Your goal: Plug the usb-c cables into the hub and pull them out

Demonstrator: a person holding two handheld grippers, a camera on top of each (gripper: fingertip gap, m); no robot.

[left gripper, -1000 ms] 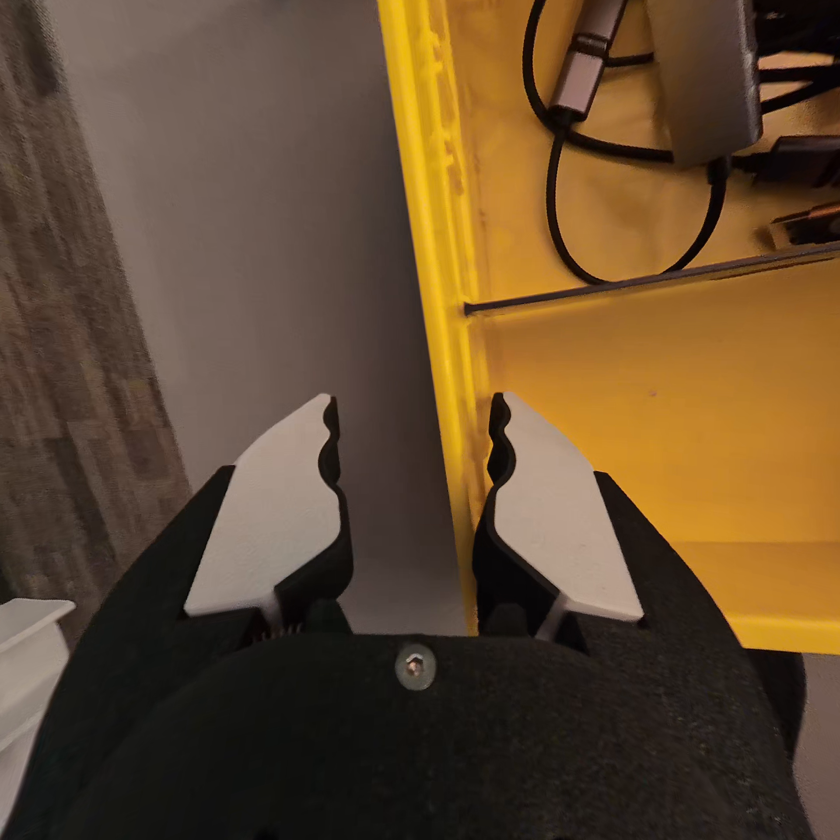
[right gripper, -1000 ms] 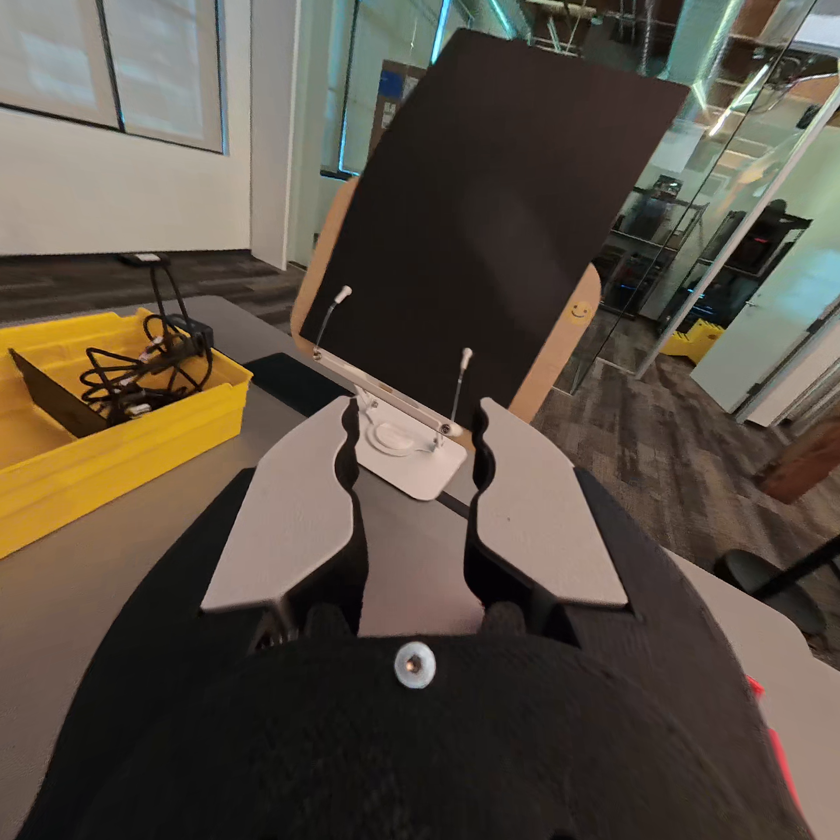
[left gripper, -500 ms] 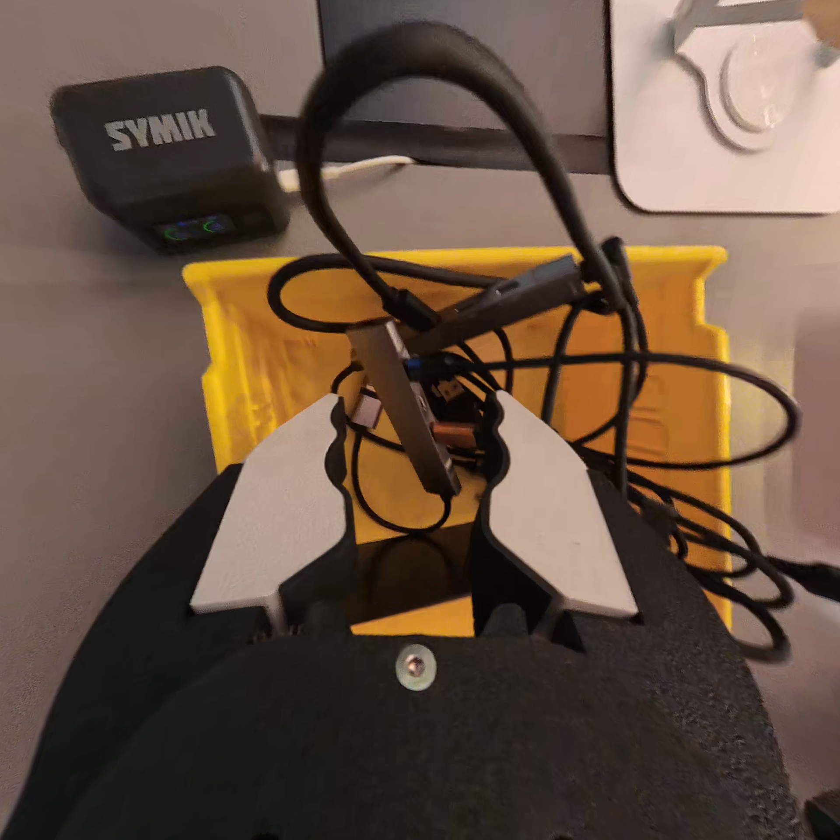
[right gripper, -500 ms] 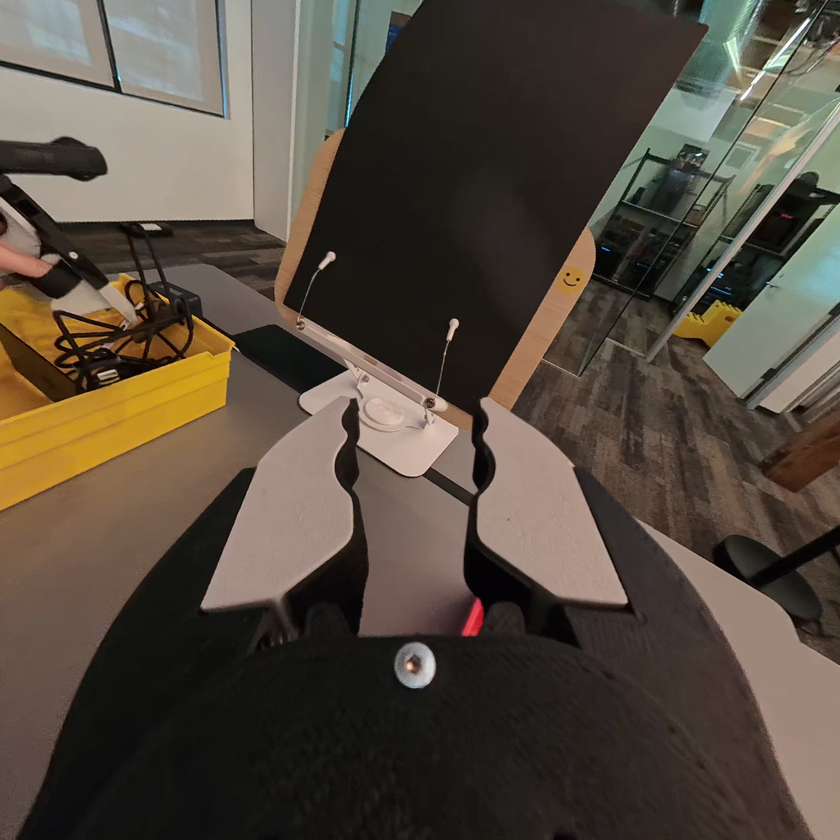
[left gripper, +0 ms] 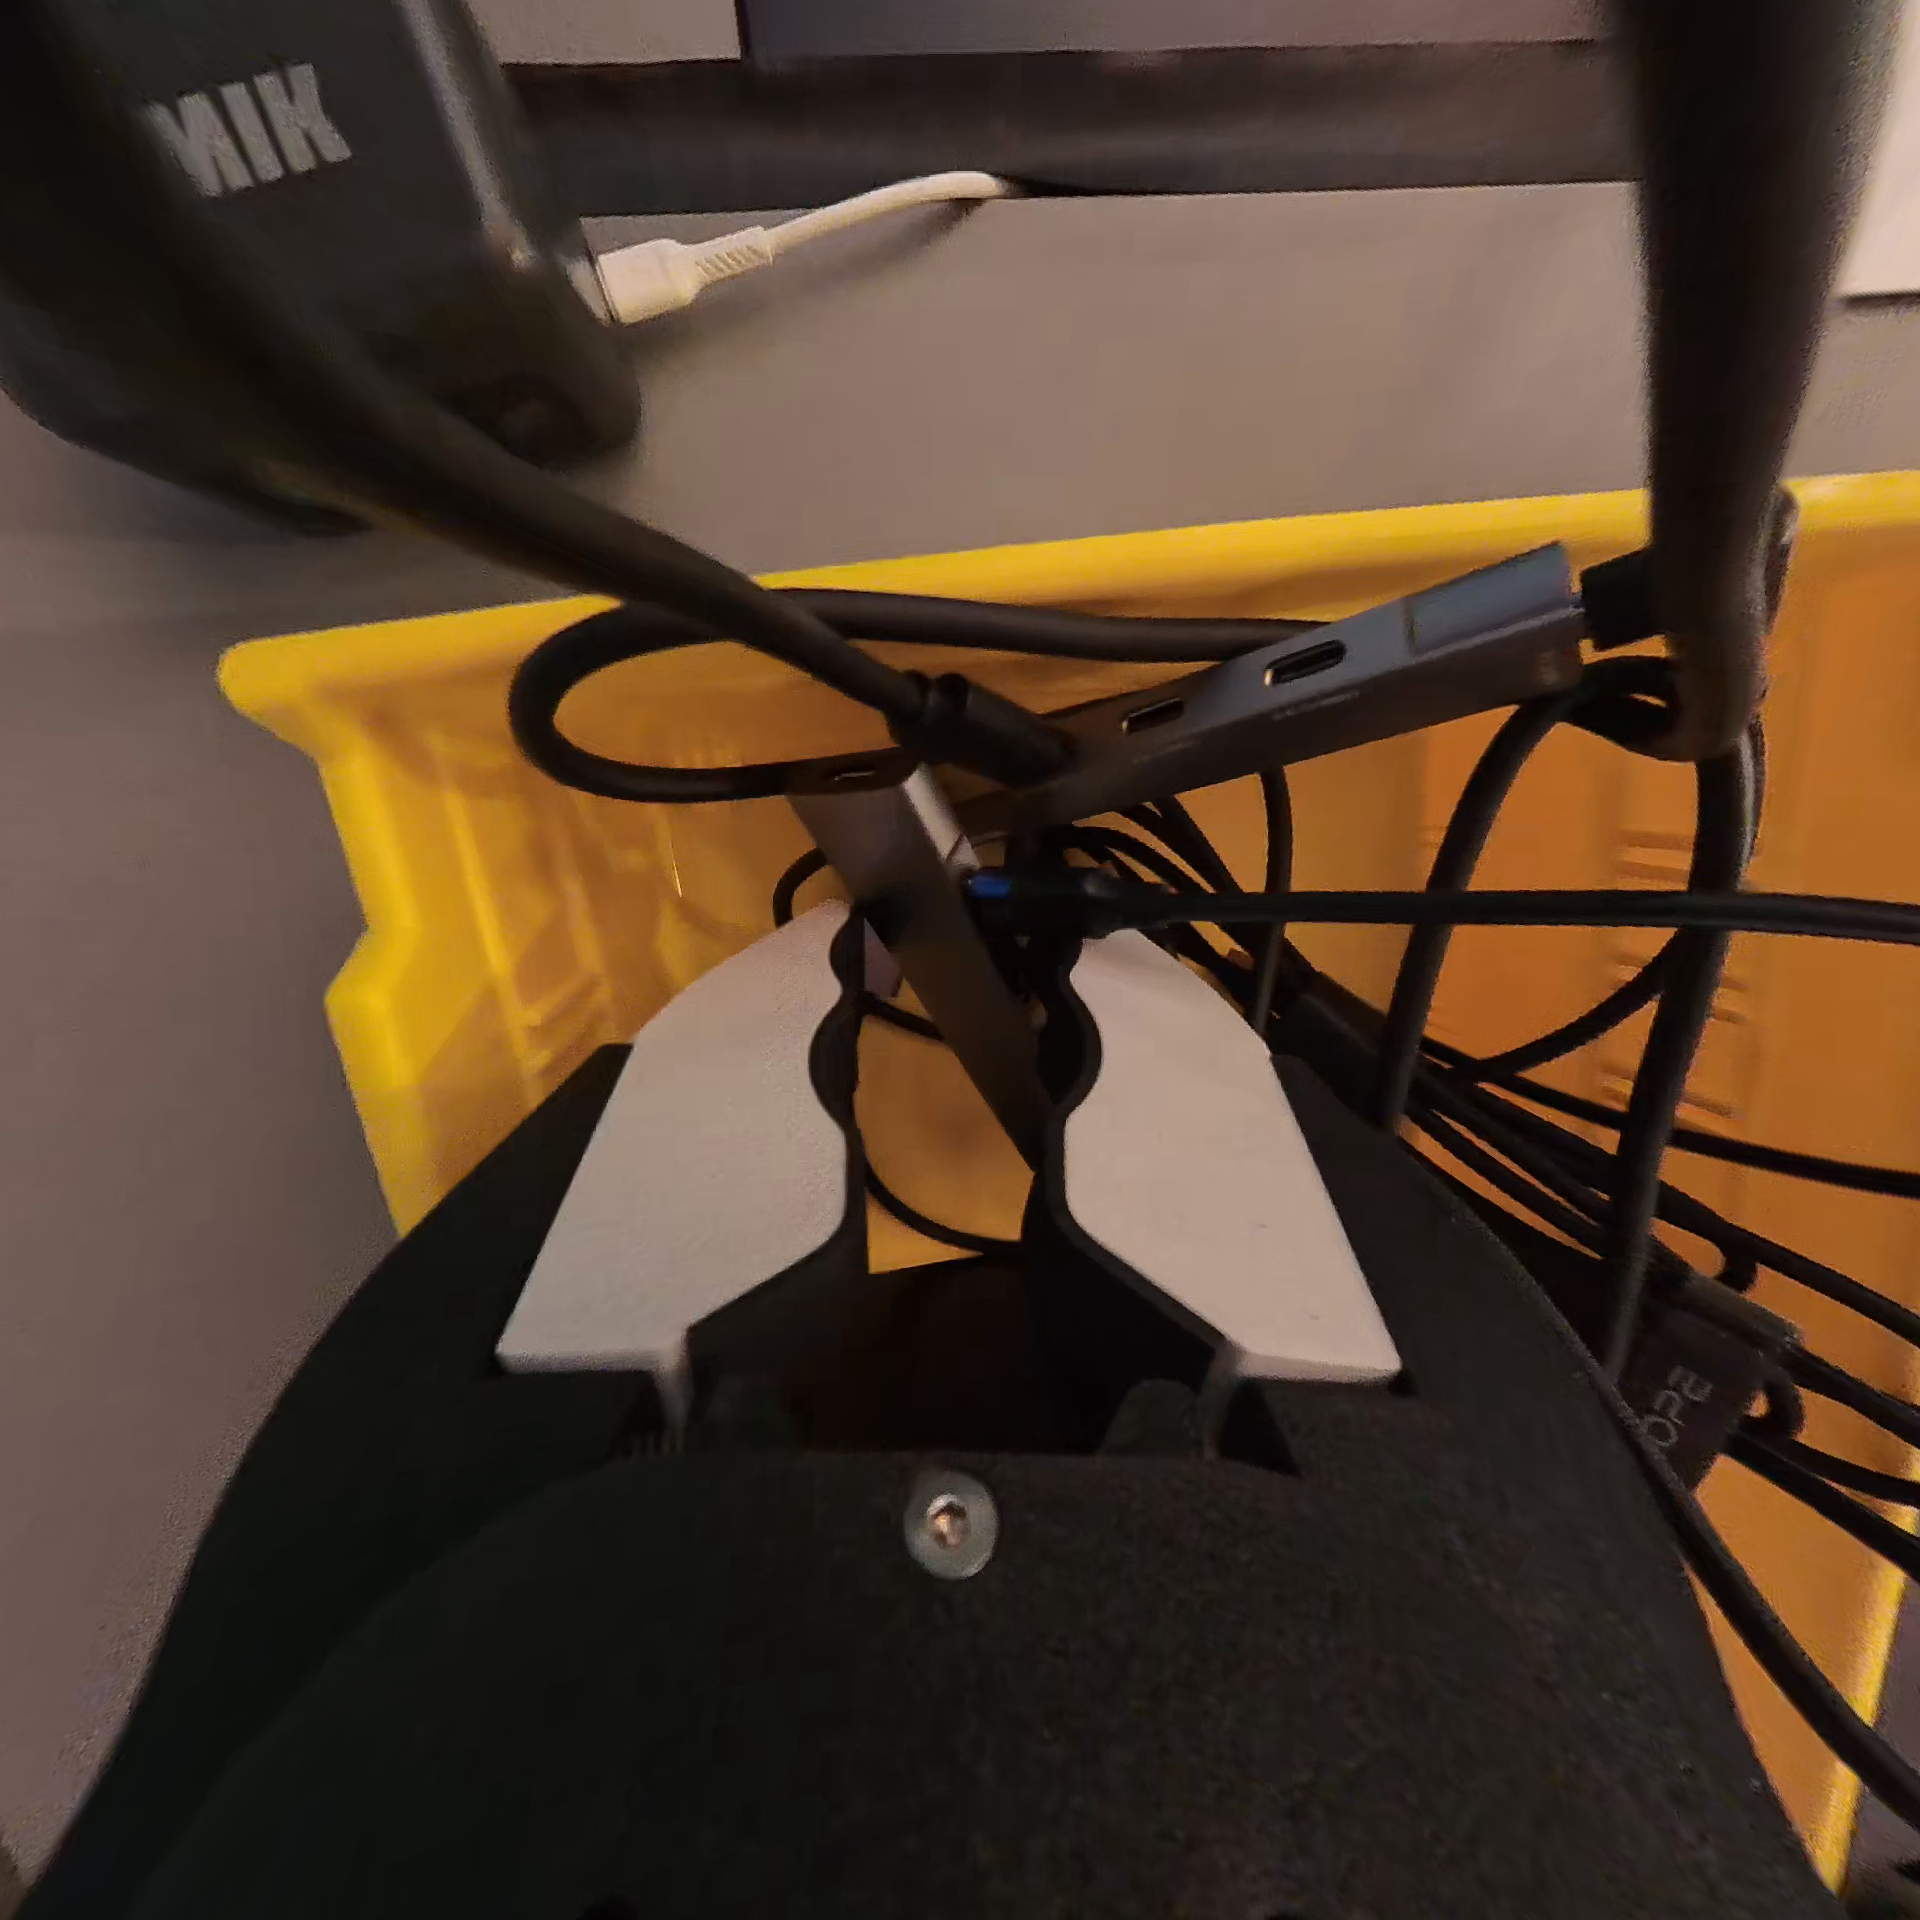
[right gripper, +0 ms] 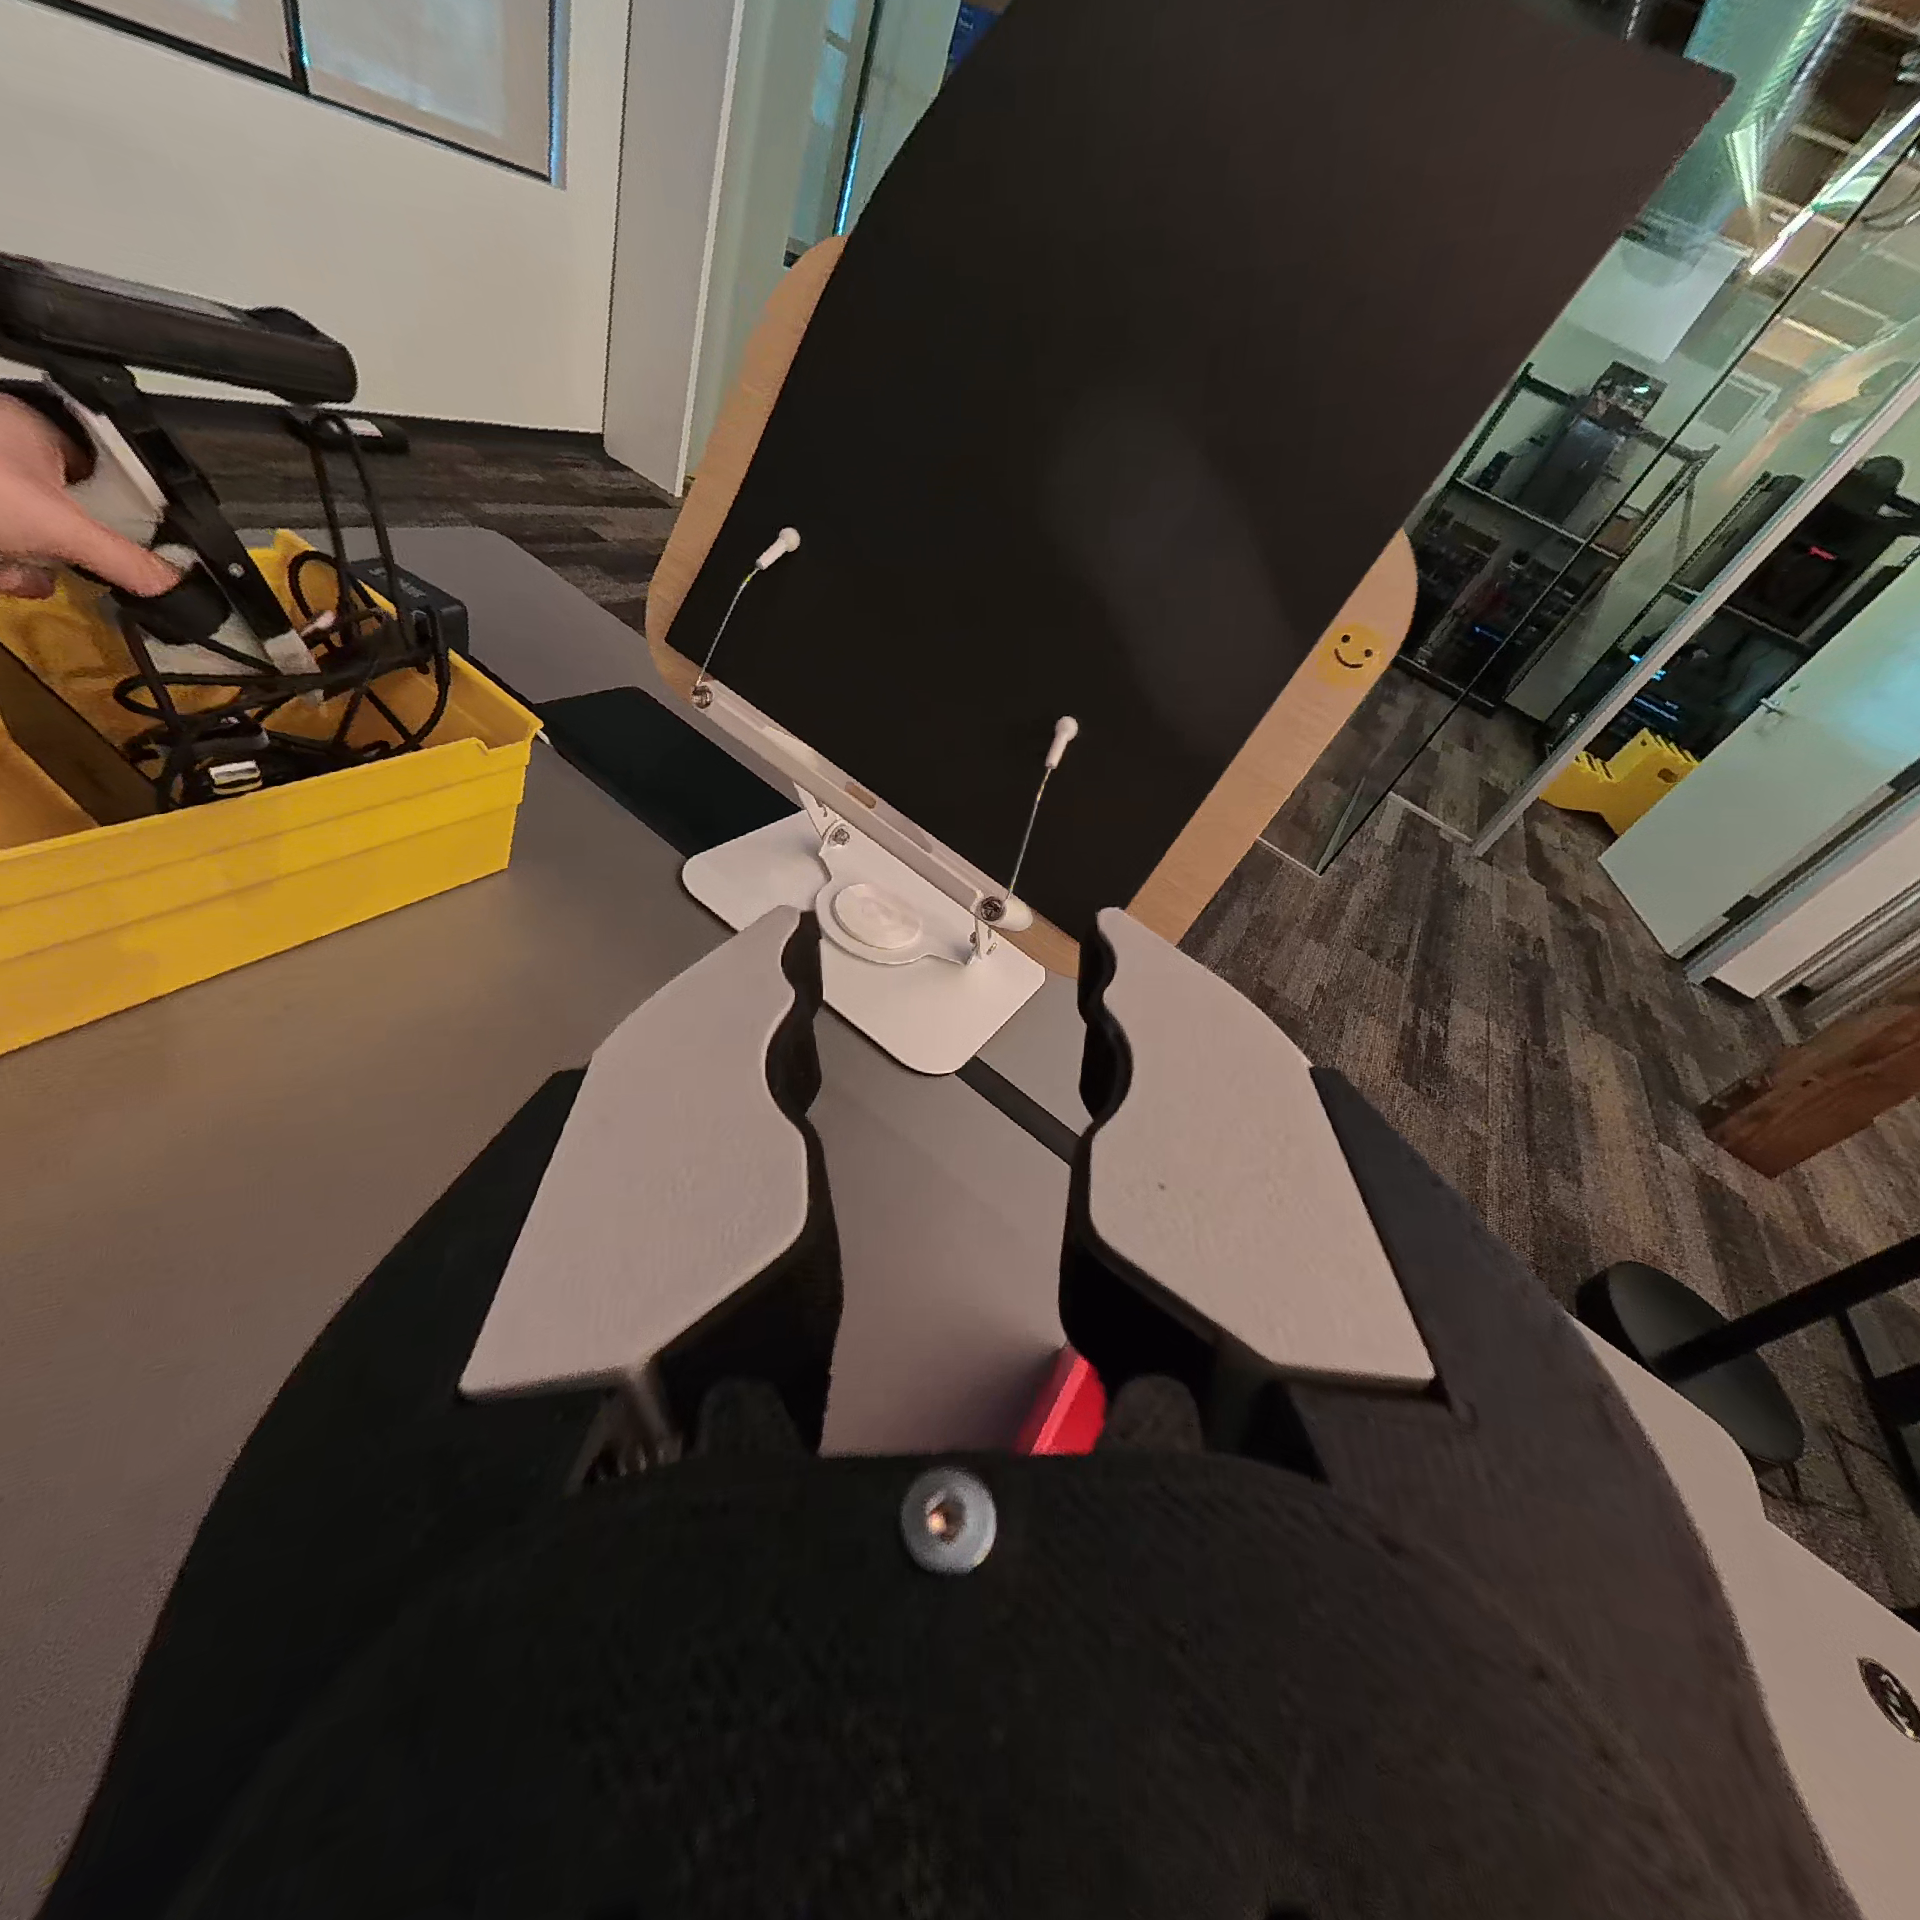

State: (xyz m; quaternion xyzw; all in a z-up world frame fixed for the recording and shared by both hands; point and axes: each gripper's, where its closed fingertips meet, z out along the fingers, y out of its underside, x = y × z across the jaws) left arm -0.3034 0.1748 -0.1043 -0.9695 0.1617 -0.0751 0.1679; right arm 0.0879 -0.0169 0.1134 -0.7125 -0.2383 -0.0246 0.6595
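Observation:
In the left wrist view my left gripper [left gripper: 961, 940] is down inside the yellow bin [left gripper: 436, 914], its jaws drawn in around a slim grey hub [left gripper: 935, 914] that stands slanted between the fingers and touches both. A second grey hub [left gripper: 1299, 696] with usb-c ports lies above it, with a black cable [left gripper: 727, 592] plugged into its left end. More black cables [left gripper: 1558, 1143] tangle to the right. My right gripper [right gripper: 945, 966] is open and empty above the grey table [right gripper: 260, 1195]. The right wrist view shows the left gripper [right gripper: 281, 644] in the bin [right gripper: 260, 862], held by a hand [right gripper: 62, 520].
A black power box [left gripper: 260, 208] with a white cable [left gripper: 790, 239] sits behind the bin. A white stand [right gripper: 935, 997] holds a large black panel [right gripper: 1143, 416] at the table's far edge. A red object [right gripper: 1060, 1403] lies under my right gripper. Carpet floor is to the right. The tips of one gripper are about 50 centimetres away from the tips of the other.
My left gripper swung from the bin's side to over the cables, dropped into the bin, and its jaws narrowed around the slim hub. My right gripper drifted slightly and stayed open.

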